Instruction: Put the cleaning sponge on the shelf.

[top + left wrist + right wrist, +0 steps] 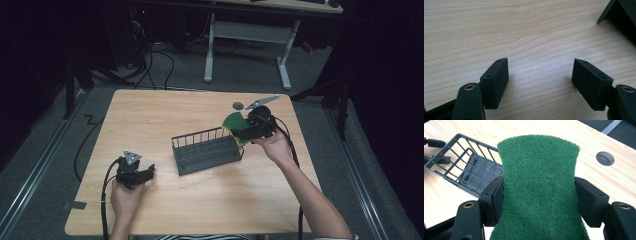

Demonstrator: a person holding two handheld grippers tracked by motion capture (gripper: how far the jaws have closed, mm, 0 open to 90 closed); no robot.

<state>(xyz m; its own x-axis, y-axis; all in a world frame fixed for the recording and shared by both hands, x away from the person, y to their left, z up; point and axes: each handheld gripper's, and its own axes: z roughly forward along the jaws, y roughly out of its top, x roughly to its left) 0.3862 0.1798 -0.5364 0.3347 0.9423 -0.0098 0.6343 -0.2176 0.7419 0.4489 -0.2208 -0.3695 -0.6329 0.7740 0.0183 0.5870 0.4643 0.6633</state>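
The wooden desk (150,115) carries a dark wire rack (207,151), which lies just left of and below the right gripper (243,131). Its fingers (495,200) are clamped on a green scouring pad (539,187), pinching its waist so the edges bow inward. The pad is lifted and near the rack's end, not yet in it; lowering and letting go remain, I'd judge. The left gripper (540,80) rests on bare wood, fingers spread with nothing between. The pad's lower end is cut off.
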